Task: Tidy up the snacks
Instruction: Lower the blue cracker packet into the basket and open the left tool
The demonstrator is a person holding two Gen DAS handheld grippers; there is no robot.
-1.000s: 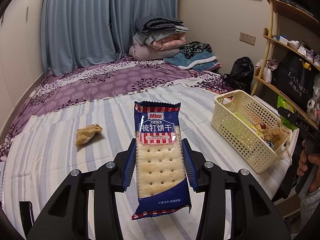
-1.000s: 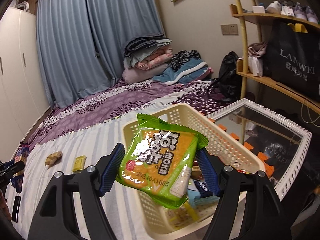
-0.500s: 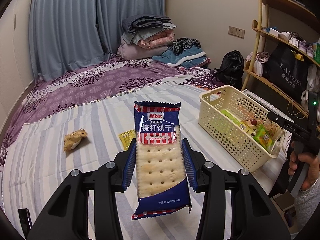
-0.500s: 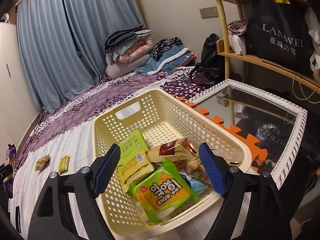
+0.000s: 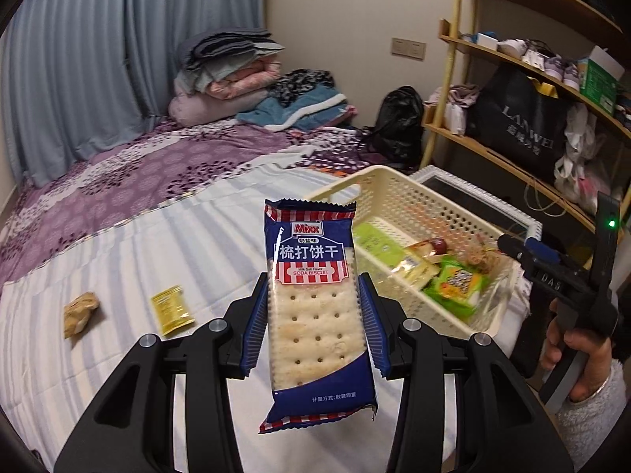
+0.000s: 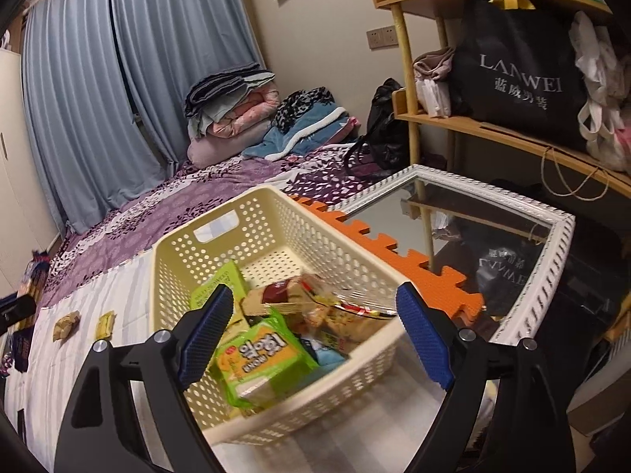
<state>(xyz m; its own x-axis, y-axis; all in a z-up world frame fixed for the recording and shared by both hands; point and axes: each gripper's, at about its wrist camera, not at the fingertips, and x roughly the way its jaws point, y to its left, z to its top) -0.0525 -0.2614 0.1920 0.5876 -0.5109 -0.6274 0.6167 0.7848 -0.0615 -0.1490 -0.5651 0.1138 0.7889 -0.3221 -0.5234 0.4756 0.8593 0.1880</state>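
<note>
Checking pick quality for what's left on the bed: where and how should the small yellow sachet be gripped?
The yellow sachet lies flat on the striped sheet, apart from the brown wrapped snack. Probably best from above, fingers across its narrow width at mid-length, pressing slightly into the soft bedding. The open right gripper is free.

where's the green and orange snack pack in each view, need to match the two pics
Left wrist: green and orange snack pack lies right of centre, inside the cream basket at its near end.
Right wrist: same pack sits low centre, between the open right gripper fingers.
Shared landmark: the cream basket.
</note>
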